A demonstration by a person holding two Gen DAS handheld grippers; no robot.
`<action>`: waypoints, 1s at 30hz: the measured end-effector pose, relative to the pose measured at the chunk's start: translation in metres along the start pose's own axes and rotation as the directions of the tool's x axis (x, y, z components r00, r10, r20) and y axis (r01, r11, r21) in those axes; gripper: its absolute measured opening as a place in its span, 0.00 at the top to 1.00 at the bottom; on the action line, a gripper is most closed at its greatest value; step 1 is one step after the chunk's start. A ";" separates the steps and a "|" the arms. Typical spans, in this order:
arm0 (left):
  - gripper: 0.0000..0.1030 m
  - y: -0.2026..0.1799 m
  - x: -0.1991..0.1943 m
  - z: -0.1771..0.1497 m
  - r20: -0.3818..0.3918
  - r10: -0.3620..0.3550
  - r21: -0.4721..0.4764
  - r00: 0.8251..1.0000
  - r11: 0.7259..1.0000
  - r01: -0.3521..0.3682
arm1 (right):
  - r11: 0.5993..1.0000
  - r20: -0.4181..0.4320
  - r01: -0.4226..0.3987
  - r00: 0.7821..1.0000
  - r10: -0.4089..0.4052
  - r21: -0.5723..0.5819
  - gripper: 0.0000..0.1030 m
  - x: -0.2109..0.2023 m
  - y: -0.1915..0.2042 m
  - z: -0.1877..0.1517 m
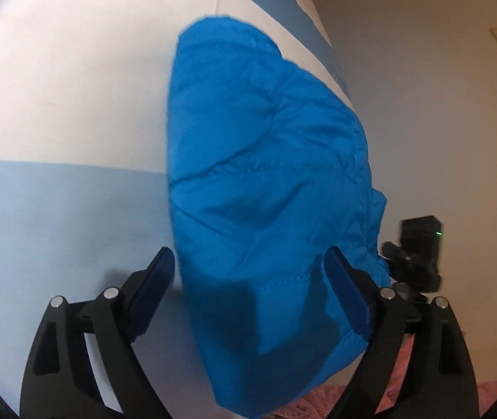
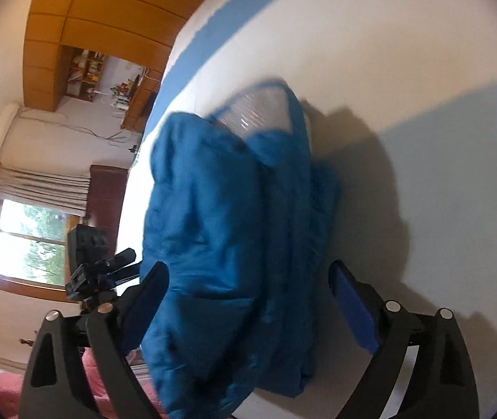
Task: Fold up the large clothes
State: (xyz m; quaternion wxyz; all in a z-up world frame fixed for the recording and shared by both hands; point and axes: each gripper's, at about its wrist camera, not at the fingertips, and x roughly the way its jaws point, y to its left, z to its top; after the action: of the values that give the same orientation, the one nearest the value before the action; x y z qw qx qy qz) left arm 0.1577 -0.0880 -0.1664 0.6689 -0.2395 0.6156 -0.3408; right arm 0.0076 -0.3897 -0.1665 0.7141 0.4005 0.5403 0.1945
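A bright blue padded jacket lies folded in a thick bundle on a white and light-blue bed sheet. In the left wrist view my left gripper is open, its fingers spread to either side of the jacket's near end. In the right wrist view the same jacket shows its silver lining at the far end. My right gripper is open too, its fingers either side of the bundle's near end. Neither gripper holds the cloth.
A black camera on a tripod stands beside the bed, also in the right wrist view. Pink fabric lies at the near edge. A window, wooden cabinets and a plain wall lie beyond the bed.
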 end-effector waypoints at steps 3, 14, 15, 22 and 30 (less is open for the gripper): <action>0.12 0.003 0.017 0.002 -0.026 -0.026 0.008 0.999 1.000 0.026 | 0.999 -0.021 -0.033 0.999 0.034 0.017 0.06 0.016 -0.009 0.001; 0.32 -0.010 0.014 -0.002 0.029 -0.077 0.064 0.997 0.995 0.075 | 0.985 -0.056 -0.171 0.984 0.170 -0.023 0.29 0.046 0.012 0.007; 0.34 -0.012 0.009 -0.003 0.034 -0.083 0.072 0.996 0.994 0.080 | 0.984 -0.058 -0.176 0.983 0.173 -0.038 0.32 0.044 0.017 0.009; 0.34 -0.039 -0.017 0.001 0.143 -0.100 0.158 0.985 0.984 0.077 | 0.961 -0.040 -0.202 0.979 0.198 -0.188 0.36 0.030 0.080 0.036; 0.34 -0.026 -0.016 0.030 0.304 -0.065 0.176 0.951 0.984 0.012 | 0.917 -0.092 -0.215 0.976 0.196 -0.336 0.36 0.076 0.158 0.123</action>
State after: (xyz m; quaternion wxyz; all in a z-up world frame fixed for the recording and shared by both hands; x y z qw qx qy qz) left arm 0.1829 -0.0961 -0.1324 0.7681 -0.2432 0.4673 -0.3640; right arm 0.1718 -0.2844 -0.0778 0.7331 0.3184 0.4728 0.3709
